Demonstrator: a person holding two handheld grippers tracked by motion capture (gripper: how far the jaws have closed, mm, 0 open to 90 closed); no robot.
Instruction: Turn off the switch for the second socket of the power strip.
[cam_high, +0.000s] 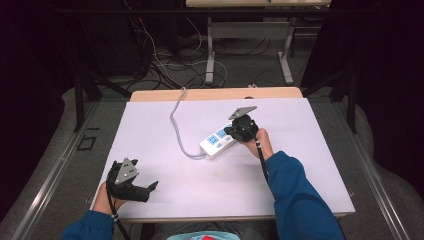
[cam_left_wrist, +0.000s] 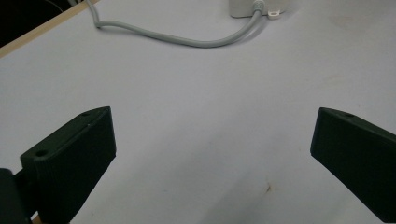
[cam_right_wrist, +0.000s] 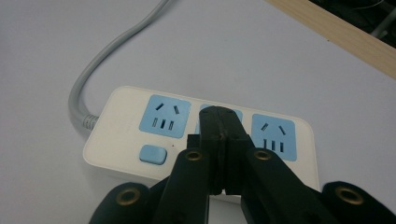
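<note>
Two black two-jaw grippers work over a white-covered table (cam_high: 165, 125) with a pale wooden far edge. The right gripper (cam_high: 235, 131) has its jaws pressed fully together with nothing between them; in the right gripper view the closed tips sit over the middle blue socket of a white three-socket power strip (cam_right_wrist: 116, 135), and whether they touch it I cannot tell. This strip lies near the middle of the table, toward the far edge, its grey cord (cam_high: 176, 125) curving off to that edge. The left gripper (cam_high: 145, 189) rests by the near left corner, jaws wide apart and holding nothing.
</note>
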